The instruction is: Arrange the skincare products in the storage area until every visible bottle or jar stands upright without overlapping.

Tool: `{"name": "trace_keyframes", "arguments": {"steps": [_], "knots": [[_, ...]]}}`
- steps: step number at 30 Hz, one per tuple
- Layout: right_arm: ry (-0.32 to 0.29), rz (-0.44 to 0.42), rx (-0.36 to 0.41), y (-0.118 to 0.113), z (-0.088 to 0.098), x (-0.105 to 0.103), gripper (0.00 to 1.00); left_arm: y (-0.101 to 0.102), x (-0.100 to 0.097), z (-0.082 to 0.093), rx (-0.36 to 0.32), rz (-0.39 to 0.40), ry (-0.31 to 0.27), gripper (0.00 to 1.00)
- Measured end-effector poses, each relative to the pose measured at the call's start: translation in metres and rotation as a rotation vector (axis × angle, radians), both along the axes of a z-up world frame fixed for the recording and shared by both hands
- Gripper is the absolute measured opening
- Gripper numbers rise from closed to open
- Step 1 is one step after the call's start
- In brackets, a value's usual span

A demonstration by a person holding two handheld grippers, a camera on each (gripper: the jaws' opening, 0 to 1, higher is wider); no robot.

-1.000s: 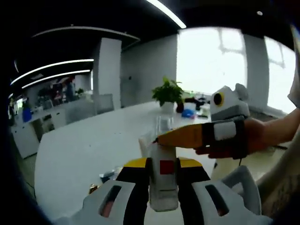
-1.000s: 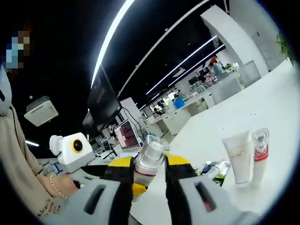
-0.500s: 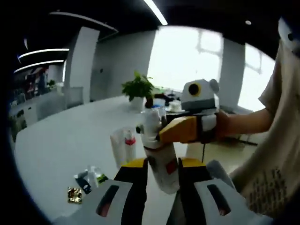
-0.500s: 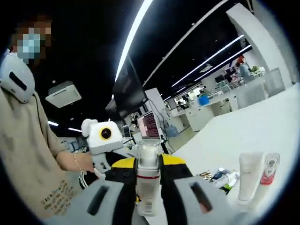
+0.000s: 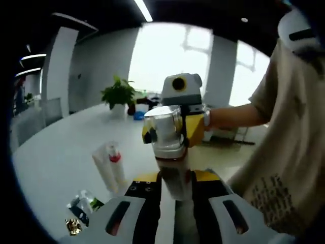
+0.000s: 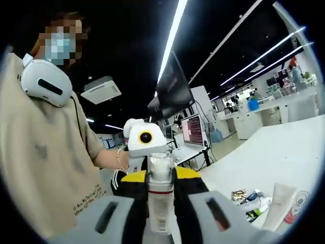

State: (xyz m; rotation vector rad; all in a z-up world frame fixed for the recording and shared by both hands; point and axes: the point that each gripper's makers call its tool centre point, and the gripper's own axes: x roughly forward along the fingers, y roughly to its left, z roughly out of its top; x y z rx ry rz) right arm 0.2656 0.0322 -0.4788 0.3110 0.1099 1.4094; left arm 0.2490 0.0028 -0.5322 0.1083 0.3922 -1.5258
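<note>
A white bottle [image 5: 176, 179] with a red band and a silver cap [image 5: 163, 129] is held up in the air. My left gripper [image 5: 175, 178] is shut on its body. My right gripper [image 5: 168, 133] comes in from the right, its yellow jaws closed on the cap. In the right gripper view the same bottle [image 6: 160, 206] stands between the right gripper [image 6: 160, 175], and a person's hand [image 6: 114, 160] holds the left gripper behind it. A white tube [image 5: 103, 166] and a small red-necked bottle [image 5: 116, 161] stand upright side by side on the white table [image 5: 45, 157].
Small sachets and packets [image 5: 81, 206] lie on the table in front of the tube; they also show as packets [image 6: 250, 198] beside the tube [image 6: 278, 206]. A potted plant [image 5: 118, 94] stands at the table's far end. The person's torso [image 5: 284, 152] is close on the right.
Both views have swung towards the person. The right gripper, earlier reaching the bottle's top from the side, now faces the left camera with its jaws around the cap. The bottle stays in the left jaws.
</note>
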Motion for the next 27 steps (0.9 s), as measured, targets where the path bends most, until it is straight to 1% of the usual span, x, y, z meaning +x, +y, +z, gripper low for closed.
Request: {"name": "trace_keyframes", "arguments": {"steps": [3, 4, 8, 10, 12, 13, 14, 15, 16, 17, 21, 23, 25, 26, 27], "knots": [[-0.006, 0.023, -0.004, 0.001, -0.001, -0.004, 0.18, -0.006, -0.001, -0.001, 0.003, -0.022, -0.001, 0.2], [-0.009, 0.025, -0.01, 0.001, -0.002, -0.004, 0.18, -0.008, -0.001, -0.003, 0.013, -0.032, -0.003, 0.19], [-0.015, 0.002, -0.036, -0.004, -0.009, -0.001, 0.18, -0.011, 0.004, -0.011, 0.037, -0.026, -0.01, 0.19], [-0.018, -0.045, -0.077, -0.008, -0.017, 0.006, 0.19, -0.012, 0.012, -0.018, 0.069, 0.009, -0.014, 0.18], [-0.004, -0.098, -0.1, -0.011, -0.024, 0.013, 0.2, -0.013, 0.023, -0.025, 0.096, 0.049, -0.058, 0.17], [0.009, -0.144, -0.118, -0.013, -0.03, 0.018, 0.21, -0.014, 0.028, -0.03, 0.119, 0.069, -0.069, 0.17], [0.011, -0.17, -0.13, -0.015, -0.034, 0.02, 0.21, -0.016, 0.03, -0.034, 0.126, 0.074, -0.075, 0.17], [0.007, -0.222, -0.151, -0.018, -0.04, 0.025, 0.22, -0.018, 0.036, -0.04, 0.14, 0.098, -0.095, 0.17], [0.005, -0.249, -0.166, -0.02, -0.043, 0.027, 0.22, -0.019, 0.037, -0.043, 0.144, 0.105, -0.094, 0.17], [-0.007, -0.296, -0.201, -0.023, -0.049, 0.03, 0.22, -0.021, 0.039, -0.048, 0.15, 0.114, -0.093, 0.17], [-0.026, -0.438, -0.27, -0.031, -0.063, 0.038, 0.23, -0.029, 0.044, -0.059, 0.138, 0.128, -0.072, 0.17], [-0.026, -0.493, -0.304, -0.035, -0.072, 0.041, 0.23, -0.033, 0.047, -0.068, 0.146, 0.13, -0.081, 0.17], [-0.028, -0.534, -0.347, -0.04, -0.08, 0.045, 0.23, -0.036, 0.049, -0.075, 0.165, 0.124, -0.102, 0.17], [-0.004, -0.549, -0.351, -0.042, -0.085, 0.046, 0.23, -0.037, 0.05, -0.079, 0.173, 0.127, -0.108, 0.17], [-0.006, -0.568, -0.369, -0.044, -0.091, 0.048, 0.23, -0.038, 0.052, -0.084, 0.181, 0.123, -0.121, 0.17]]}}
